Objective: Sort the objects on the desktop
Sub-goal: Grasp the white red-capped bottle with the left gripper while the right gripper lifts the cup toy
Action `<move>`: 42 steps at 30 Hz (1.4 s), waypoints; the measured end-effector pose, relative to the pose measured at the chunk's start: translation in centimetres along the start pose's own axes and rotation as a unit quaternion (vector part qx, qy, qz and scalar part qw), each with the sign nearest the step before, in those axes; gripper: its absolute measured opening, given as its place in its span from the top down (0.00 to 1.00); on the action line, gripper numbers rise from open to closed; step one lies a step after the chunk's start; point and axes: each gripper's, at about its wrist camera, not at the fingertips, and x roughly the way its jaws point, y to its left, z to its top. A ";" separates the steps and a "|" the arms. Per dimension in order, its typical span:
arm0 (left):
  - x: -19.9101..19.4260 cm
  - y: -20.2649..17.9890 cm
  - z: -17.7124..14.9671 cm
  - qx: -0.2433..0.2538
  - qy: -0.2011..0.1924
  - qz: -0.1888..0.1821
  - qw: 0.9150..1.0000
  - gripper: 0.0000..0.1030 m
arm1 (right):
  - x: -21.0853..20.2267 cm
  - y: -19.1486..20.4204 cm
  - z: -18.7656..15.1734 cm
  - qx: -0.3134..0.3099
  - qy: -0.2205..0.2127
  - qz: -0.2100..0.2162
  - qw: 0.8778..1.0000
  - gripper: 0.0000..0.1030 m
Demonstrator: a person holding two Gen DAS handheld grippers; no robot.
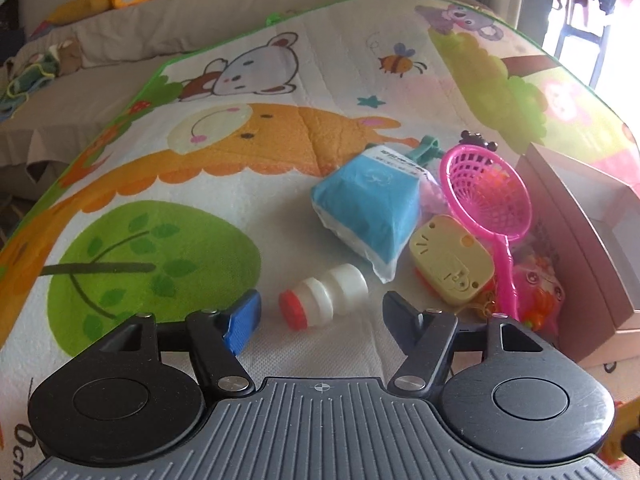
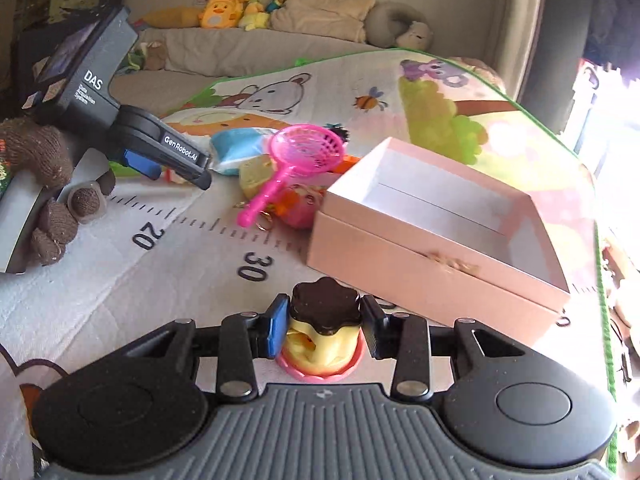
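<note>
The right gripper [image 2: 324, 326] is clamping a pudding toy [image 2: 322, 336] near the pink box [image 2: 436, 276]. The left gripper [image 1: 320, 312] is hovering part-open — pads clear of the white bottle [image 1: 326, 294] lying between them.

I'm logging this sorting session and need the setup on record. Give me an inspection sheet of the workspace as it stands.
Surface: cartoon play mat with a printed ruler.
Job's things: white bottle with red cap lying on its side; pudding toy; open pink box, nothing seen inside.
Clutter: blue packet, pink net scoop, yellow toy, heaped beside the box.
Grippers: left gripper open, fingers either side of the bottle, not touching; right gripper shut on the pudding toy.
Cables: nothing seen.
Surroundings: plush toys at the back; a gloved hand on the left gripper.
</note>
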 end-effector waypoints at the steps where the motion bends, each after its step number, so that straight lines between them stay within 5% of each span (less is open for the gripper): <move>1: 0.1 -0.2 0.1 0.006 -0.006 0.008 1.000 0.38 | -0.2 -0.4 -0.3 0.008 -0.006 -0.006 1.000 0.58; 3: 0.1 -0.2 0.2 0.011 -0.009 0.016 1.000 0.49 | -0.5 -0.8 -0.9 0.019 -0.017 -0.017 1.000 0.47; 9: -1.4 -0.2 -1.1 0.053 -0.010 0.021 0.998 0.49 | -0.5 -0.8 -1.6 0.027 -0.027 -0.022 0.999 0.32; 12: -3.1 -0.3 -2.3 0.057 0.001 -0.011 0.998 0.49 | -0.8 -1.0 -1.5 0.036 -0.036 -0.023 0.998 0.20; 16: -5.7 -1.9 -4.5 0.090 0.023 -0.094 0.991 0.49 | -0.7 -1.3 -1.5 0.048 -0.031 -0.025 0.998 0.18; 20: -7.1 -3.0 -5.9 0.110 0.034 -0.136 0.984 0.49 | -0.5 -1.3 -1.5 0.053 -0.025 -0.030 0.998 0.17; 27: -7.9 -3.2 -7.3 0.140 0.022 -0.110 0.984 0.09 | -0.7 -1.1 -1.6 0.051 -0.030 -0.039 0.997 0.07; 35: -8.2 -1.3 -8.8 0.139 0.013 -0.072 0.988 0.00 | -0.8 -1.0 -1.6 0.048 -0.026 -0.041 0.998 0.04; 42: -8.5 -0.9 -8.7 0.120 0.031 -0.082 0.989 0.00 | -0.5 -1.3 -1.4 0.056 0.001 -0.022 0.998 0.04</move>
